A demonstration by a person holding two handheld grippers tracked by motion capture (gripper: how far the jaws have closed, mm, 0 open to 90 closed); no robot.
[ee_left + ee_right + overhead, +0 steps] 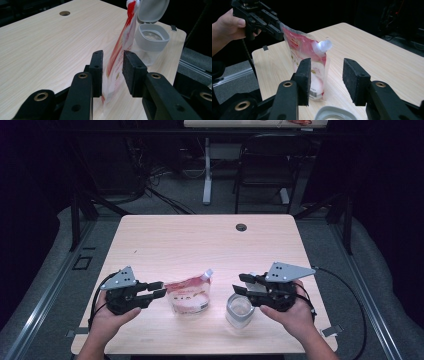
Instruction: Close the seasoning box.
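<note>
Our left tongs (pixel 112 72) straddle the upright spout pouch (pixel 188 296) edge, grip unclear; its spout tilts toward our released right tongs (pixel 325 80), jar (pixel 239 310) rim cut off below.

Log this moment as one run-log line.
left tool: jaws around pouch edge, contact unclear | right tool: open, empty, above jar | pouch: upright, spout capped | jar: lid flipped open

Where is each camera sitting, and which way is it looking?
High view: above the person's side, looking down at the table; both hands and grippers show.
Left gripper view: rides the left gripper, looking along its jaws at the pouch and the jar.
Right gripper view: rides the right gripper, facing the pouch and the left hand.
All share the pouch.
</note>
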